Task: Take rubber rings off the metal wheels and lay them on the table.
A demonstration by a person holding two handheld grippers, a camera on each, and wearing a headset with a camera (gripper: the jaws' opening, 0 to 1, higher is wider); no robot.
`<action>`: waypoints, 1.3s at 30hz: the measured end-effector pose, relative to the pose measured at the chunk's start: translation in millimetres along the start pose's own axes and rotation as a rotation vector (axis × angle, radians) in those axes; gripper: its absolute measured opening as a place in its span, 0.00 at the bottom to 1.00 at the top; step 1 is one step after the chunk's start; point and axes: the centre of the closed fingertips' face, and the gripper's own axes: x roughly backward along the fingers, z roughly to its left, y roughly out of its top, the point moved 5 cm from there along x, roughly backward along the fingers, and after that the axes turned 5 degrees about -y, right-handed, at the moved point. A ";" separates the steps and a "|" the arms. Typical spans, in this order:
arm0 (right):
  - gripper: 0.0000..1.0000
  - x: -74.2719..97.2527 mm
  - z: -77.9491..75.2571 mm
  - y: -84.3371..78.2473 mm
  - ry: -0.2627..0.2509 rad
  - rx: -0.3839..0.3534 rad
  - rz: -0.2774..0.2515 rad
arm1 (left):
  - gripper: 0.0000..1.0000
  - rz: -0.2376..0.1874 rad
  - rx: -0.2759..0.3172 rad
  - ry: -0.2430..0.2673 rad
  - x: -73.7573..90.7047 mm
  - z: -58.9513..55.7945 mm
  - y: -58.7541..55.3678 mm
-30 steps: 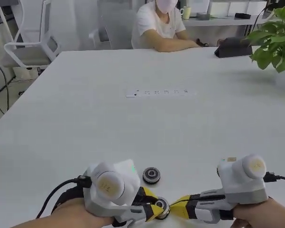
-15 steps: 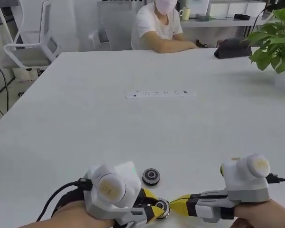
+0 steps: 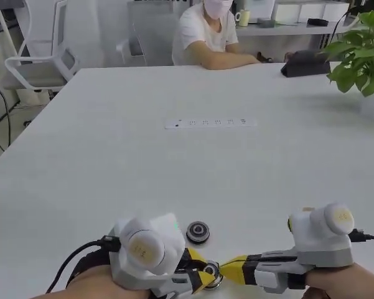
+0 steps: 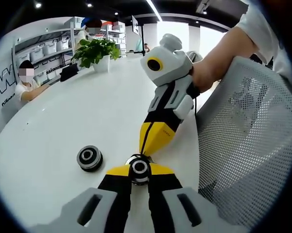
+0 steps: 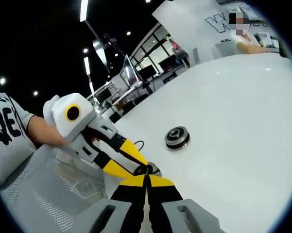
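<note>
The left gripper (image 4: 139,171) is clenched on a small round metal wheel (image 4: 139,167) and holds it just above the big white table (image 3: 174,174), near the edge where the person stands. The black rubber ring (image 4: 131,164) looks like it is still on this wheel. The right gripper (image 5: 146,175) comes in from the other side, and its yellow tips touch the rim of the same wheel. Its jaws are pressed tight together. I cannot tell if they have caught a bit of the ring between them. A second metal wheel (image 3: 198,231) lies flat on the table just beside the two grippers, and it looks like it has its dark ring on too. I see no loose ring lying on the table. So I think the job is only at its start: the first ring is about to be pulled off, and then the second wheel needs the same.
</note>
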 end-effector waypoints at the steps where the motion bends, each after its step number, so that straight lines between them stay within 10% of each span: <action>1: 0.00 -0.2 0.8 0.0 0.001 0.003 0.000 | 0.07 0.000 0.001 0.000 0.0 0.0 0.0; 24: 0.00 -4.6 6.2 1.8 0.039 0.005 -0.009 | 0.07 0.000 0.002 -0.002 0.0 0.5 -0.3; 29: 0.00 -5.2 19.6 1.9 0.113 0.027 0.003 | 0.07 0.003 0.003 -0.002 -0.1 -0.2 -0.9; 39: 0.00 -3.7 10.7 4.0 0.060 0.045 -0.020 | 0.07 -0.013 0.018 -0.002 -1.9 1.3 -0.8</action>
